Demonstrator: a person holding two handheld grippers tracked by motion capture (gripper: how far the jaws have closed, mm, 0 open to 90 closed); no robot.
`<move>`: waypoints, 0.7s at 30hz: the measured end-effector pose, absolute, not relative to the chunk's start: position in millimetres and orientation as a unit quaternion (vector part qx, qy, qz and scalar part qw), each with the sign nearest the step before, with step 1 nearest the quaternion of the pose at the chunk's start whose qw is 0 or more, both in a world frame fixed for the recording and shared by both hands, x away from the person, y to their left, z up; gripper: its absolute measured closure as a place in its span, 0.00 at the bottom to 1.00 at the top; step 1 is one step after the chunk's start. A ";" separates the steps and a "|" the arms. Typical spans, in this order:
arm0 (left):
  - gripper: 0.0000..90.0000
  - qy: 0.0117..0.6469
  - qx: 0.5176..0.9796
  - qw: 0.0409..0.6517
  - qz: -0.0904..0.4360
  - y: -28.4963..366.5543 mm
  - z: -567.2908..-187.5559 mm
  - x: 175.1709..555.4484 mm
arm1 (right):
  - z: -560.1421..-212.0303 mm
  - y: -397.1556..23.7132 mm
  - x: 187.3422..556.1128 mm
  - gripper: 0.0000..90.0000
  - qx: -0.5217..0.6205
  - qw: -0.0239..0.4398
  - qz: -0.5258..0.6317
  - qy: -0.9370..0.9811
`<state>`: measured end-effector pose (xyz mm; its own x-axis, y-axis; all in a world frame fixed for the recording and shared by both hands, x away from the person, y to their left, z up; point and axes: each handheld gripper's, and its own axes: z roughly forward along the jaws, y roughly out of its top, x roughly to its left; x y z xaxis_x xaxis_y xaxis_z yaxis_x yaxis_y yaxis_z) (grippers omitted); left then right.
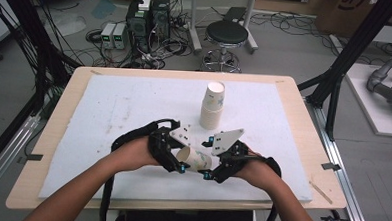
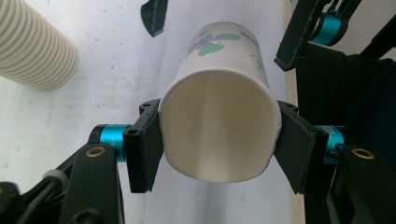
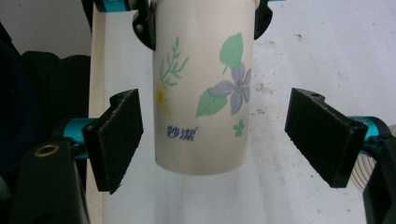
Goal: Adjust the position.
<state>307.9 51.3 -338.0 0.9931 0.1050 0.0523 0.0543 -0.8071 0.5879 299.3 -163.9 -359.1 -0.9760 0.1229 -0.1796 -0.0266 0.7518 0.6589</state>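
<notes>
Paper cup point(image 2: 219, 126) on its side above table point(image 1: 58, 134), L gripper point(image 1: 180, 166) fingers point(image 2: 144, 149) clamped on its rim end, R gripper point(image 1: 206, 173) fingers point(image 3: 116, 137) apart w/ cup base between, not touching, cup stack point(image 1: 212, 106) nearby.

Even, soft light falls from above on my table point(image 1: 53, 134); the white mat point(image 1: 124, 107) reads bright without glare, and shadows under my hands are faint. The high view is slightly soft and grainy, bowing at its edges. In my gripper views the paper cup point(image 3: 201, 88) is fairly sharp, the near black jaws dark and featureless.
</notes>
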 end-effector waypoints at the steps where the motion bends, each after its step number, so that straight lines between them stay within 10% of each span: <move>1: 0.43 0.042 0.951 0.305 0.039 50.5 -338.7 307.8 | -359.5 -162.4 299.7 0.22 0.024 0.105 0.347 0.932; 21: 0.39 0.049 0.949 0.308 0.050 40.8 -339.9 305.3 | -372.8 -143.2 300.7 0.41 0.020 0.087 0.296 0.951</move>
<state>305.3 40.8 -339.9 0.9903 0.1230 0.0654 0.0612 -0.8057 0.5892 300.7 -143.2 -372.8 -0.9840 0.0891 -0.1546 -0.0144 0.8240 0.5664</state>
